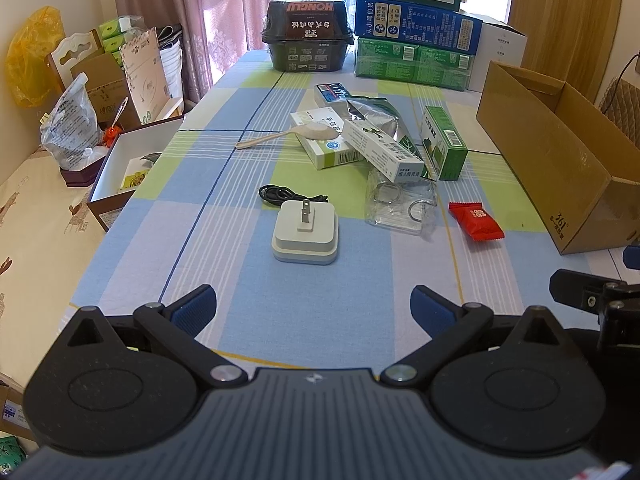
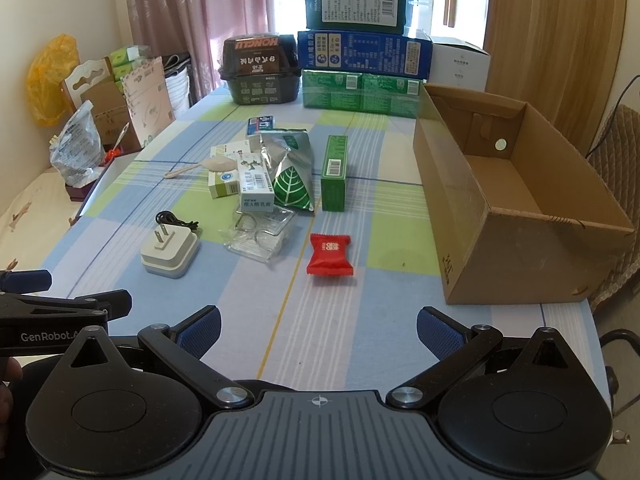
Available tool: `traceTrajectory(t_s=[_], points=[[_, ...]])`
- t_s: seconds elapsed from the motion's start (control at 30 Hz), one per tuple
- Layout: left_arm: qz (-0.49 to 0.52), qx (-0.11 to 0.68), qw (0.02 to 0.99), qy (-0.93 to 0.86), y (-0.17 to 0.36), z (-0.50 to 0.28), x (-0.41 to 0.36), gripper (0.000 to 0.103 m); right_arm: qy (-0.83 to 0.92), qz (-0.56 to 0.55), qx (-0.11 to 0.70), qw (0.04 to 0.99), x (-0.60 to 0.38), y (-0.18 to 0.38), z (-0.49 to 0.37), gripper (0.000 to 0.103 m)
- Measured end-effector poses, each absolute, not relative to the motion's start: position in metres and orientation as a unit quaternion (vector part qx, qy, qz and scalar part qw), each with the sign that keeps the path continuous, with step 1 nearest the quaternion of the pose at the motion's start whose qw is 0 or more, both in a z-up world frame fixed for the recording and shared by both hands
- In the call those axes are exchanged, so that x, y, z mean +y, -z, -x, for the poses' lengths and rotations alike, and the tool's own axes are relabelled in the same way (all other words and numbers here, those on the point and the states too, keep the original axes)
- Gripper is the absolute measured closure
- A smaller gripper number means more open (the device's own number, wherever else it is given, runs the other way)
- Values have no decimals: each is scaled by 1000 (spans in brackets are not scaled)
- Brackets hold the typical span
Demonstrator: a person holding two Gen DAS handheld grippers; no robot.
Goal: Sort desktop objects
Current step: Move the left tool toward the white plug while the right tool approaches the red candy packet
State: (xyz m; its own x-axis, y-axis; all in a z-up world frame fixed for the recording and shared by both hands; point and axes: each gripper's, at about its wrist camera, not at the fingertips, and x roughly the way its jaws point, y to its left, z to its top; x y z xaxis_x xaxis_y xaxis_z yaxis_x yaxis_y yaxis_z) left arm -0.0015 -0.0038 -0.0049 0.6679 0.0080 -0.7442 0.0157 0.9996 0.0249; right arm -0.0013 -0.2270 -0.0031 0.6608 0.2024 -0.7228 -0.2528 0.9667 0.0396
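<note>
On the checked tablecloth lie a white plug adapter (image 1: 305, 232) (image 2: 170, 253) with a black cable (image 1: 280, 194), a red snack packet (image 1: 475, 221) (image 2: 330, 255), a clear plastic bag with metal rings (image 1: 400, 204) (image 2: 260, 236), a spoon (image 1: 288, 136), white medicine boxes (image 1: 382, 150) (image 2: 256, 186), a silver leaf pouch (image 2: 290, 176) and a green box (image 1: 444, 142) (image 2: 334, 174). My left gripper (image 1: 314, 308) hovers open just short of the adapter. My right gripper (image 2: 318, 330) hangs open short of the red packet. Nothing is between either pair of fingers.
An open cardboard box (image 2: 520, 200) (image 1: 560, 160) stands at the table's right side. Stacked cartons (image 2: 360, 60) and a dark food tub (image 2: 260, 70) line the far edge. Off the left edge sit an open white box (image 1: 124, 168), bags and cartons.
</note>
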Motion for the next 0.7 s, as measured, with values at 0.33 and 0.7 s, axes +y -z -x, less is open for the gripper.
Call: traceTrajectory(t_s=[0.33, 0.7], points=[[-6, 406, 914, 1, 2, 2, -1, 1, -125, 29, 394, 910, -228, 3, 0, 2], [30, 412, 911, 10, -1, 1, 8, 1, -122, 32, 392, 911, -230, 1, -3, 2]])
